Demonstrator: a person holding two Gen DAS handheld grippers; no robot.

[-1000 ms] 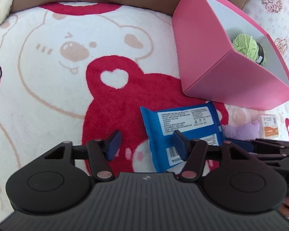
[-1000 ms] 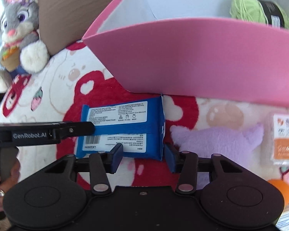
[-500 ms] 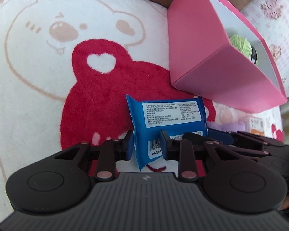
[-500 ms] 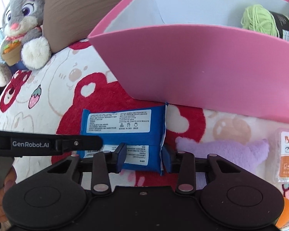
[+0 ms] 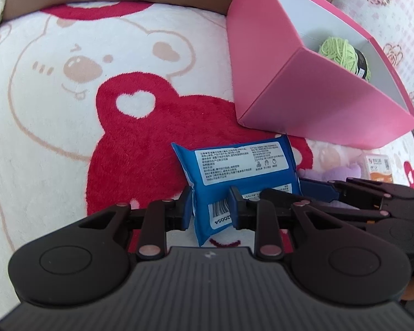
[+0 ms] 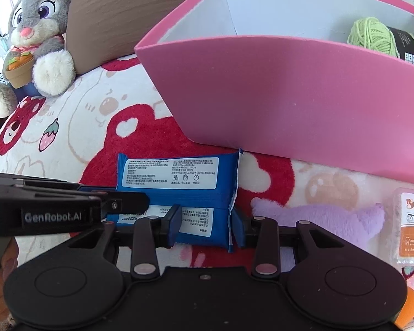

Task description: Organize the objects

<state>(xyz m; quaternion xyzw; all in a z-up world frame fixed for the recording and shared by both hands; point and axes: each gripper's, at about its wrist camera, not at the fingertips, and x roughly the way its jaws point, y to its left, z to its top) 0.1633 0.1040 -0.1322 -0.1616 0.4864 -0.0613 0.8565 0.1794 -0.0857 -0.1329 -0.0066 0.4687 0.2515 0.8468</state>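
Blue wipes packet (image 5: 236, 176) lay on the blanket (image 5: 69, 127), at six o'clock from the pink box (image 6: 289, 93), clamped at either end by left gripper (image 5: 211, 209) and right gripper (image 6: 204, 224). Only green yarn (image 6: 372, 35) sat inside; purple plush (image 6: 317, 218) and orange packet (image 6: 412, 226) remained outside.

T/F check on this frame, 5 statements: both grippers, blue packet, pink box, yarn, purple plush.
1. Both grippers grip the blue packet. True: left gripper and right gripper each pinch one end.
2. The pink box is empty. False: green yarn lies in it.
3. The packet is inside the box. False: it sits on the blanket in front of the box.
4. A purple plush lies right of the packet. True.
5. The packet's printed label faces up. True.
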